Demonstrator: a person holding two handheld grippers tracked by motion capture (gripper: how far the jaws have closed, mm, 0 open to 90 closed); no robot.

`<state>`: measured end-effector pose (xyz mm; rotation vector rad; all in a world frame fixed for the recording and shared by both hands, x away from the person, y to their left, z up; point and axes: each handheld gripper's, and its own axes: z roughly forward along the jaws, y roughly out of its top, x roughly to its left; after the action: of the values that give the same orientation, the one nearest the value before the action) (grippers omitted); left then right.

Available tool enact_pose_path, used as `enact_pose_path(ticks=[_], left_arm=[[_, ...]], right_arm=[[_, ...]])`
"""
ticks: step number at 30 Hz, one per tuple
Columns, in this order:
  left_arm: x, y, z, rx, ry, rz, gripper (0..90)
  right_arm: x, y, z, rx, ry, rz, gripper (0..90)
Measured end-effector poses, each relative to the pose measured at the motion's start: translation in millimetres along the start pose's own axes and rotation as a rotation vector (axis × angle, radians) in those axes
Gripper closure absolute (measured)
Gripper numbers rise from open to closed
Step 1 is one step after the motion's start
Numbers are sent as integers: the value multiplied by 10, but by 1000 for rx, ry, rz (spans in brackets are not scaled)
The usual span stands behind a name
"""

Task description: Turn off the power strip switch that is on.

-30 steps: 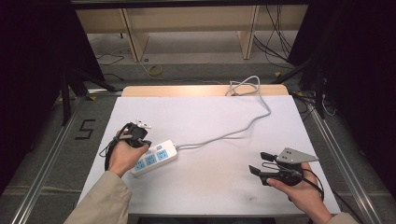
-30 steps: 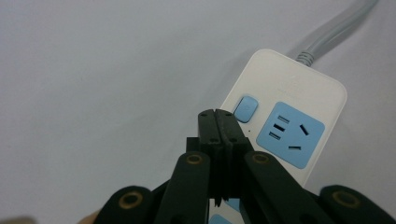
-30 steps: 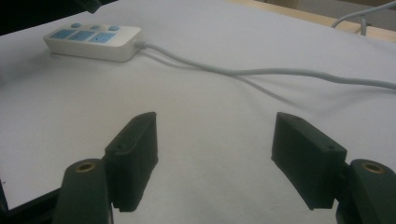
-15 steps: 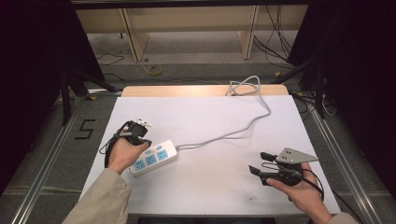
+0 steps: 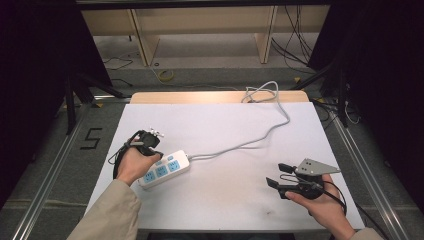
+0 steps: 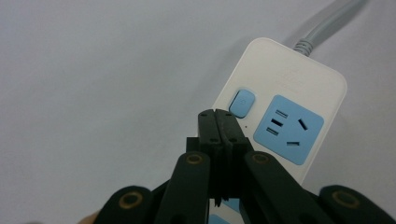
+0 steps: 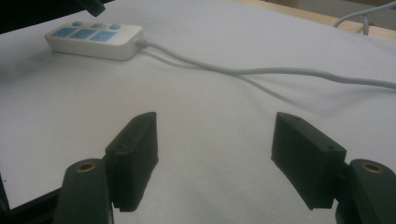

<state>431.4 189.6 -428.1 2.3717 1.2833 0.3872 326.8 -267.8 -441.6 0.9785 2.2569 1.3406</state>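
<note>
A white power strip (image 5: pixel 165 170) with blue sockets lies on the white table (image 5: pixel 225 125), left of centre. My left gripper (image 5: pixel 150 149) is shut and empty, held in a hand over the strip's left end. In the left gripper view its closed tips (image 6: pixel 222 116) hover just beside the strip's blue switch button (image 6: pixel 243 103) and a blue socket (image 6: pixel 288 129). My right gripper (image 5: pixel 278 175) is open near the table's front right. Its black fingers (image 7: pixel 135 149) stand wide apart over bare table in the right gripper view, with the power strip (image 7: pixel 93 39) farther off.
The strip's grey cable (image 5: pixel 250 142) runs right and back across the table to a loose coil (image 5: pixel 260 92) at the far edge. A wooden shelf unit (image 5: pixel 200 30) stands beyond the table. Metal rails (image 5: pixel 50 170) run along both sides.
</note>
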Motion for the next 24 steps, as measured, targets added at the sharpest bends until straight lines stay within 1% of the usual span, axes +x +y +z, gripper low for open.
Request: enact_pose_path(ticks=[2,5,8,13,18,24], left_arm=[[-9,0,15,6,-2,-3,900],[-11,4,20,14,-5,6,900],[-17,4,30,19,-7,6,900],[-8,-4,45,37,5,17,900],[-14,-8,51,43,5,16,900],[-16,-14,66,61,12,24,900]], right_arm=[[-3,0,4,-3,2,0,320],[1,0,2,0,0,-1,320],[2,0,2,0,0,-1,320],[3,2,2,-2,4,0,319],[3,1,-1,-3,4,0,319],[7,2,7,-3,7,-1,318]])
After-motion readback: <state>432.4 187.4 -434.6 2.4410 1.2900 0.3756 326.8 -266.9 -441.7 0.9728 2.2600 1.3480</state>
